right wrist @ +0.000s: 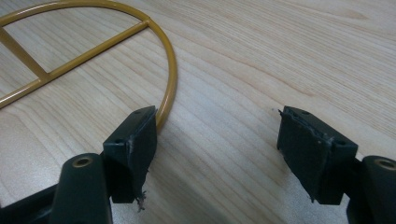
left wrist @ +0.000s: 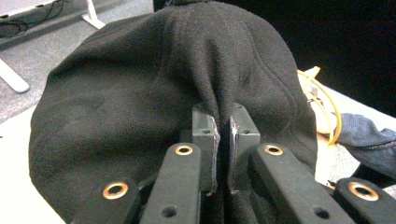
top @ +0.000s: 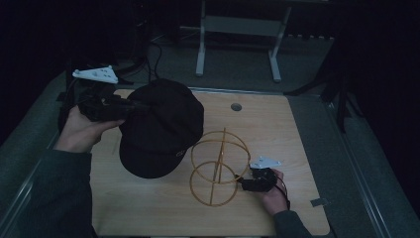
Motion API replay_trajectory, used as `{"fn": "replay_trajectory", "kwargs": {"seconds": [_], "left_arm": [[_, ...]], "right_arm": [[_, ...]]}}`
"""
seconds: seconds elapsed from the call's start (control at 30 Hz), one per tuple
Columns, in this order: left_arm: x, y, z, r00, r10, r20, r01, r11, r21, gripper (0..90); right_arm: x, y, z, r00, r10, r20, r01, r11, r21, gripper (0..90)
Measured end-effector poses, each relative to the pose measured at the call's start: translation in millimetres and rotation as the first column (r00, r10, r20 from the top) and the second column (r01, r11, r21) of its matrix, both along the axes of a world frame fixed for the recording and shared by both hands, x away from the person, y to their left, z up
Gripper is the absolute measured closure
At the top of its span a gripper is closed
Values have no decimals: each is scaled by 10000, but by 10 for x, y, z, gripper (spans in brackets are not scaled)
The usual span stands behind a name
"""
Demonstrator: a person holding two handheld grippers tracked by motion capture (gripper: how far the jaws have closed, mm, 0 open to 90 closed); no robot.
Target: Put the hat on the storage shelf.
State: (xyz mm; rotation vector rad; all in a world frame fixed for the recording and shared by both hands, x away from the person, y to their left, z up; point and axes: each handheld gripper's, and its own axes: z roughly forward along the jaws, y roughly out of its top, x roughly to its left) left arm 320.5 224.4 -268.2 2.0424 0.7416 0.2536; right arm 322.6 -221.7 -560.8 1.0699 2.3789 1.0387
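A black cap (top: 161,126) hangs over the left half of the table, its brim low toward the front. My left gripper (top: 134,105) is shut on a pinched fold of the cap's cloth (left wrist: 219,74), which bunches up between the jaws. A yellow wire stand (top: 218,166) of two rings on a centre post stands mid-table, just right of the cap. My right gripper (top: 246,182) sits at the stand's lower right, open, its left jaw resting against the base ring (right wrist: 166,88) with bare wood between the jaws.
The light wooden table (top: 277,144) has a round cable hole (top: 236,106) near its far edge. A grey tape scrap (top: 319,202) lies at the right edge. Dark floor and a white desk frame (top: 200,49) lie beyond.
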Motion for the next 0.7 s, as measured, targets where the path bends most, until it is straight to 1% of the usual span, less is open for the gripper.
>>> {"fn": "replay_trajectory", "kwargs": {"seconds": [0.37, 0.43, 0.7], "left_arm": [[11, -55, 76, 10000, -81, -32, 82, 9999, 117, 836], [14, -66, 95, 9999, -130, -45, 131, 9997, 195, 836], [5, -102, 165, 9997, -231, -27, 232, 9995, 235, 836]], "right_arm": [[0, 0, 0, 10000, -3, -3, 3, 10000, -1, 284], [0, 0, 0, 10000, -2, -1, 2, 10000, -2, 284], [0, 0, 0, 10000, 1, 2, -1, 10000, 2, 284]]}}
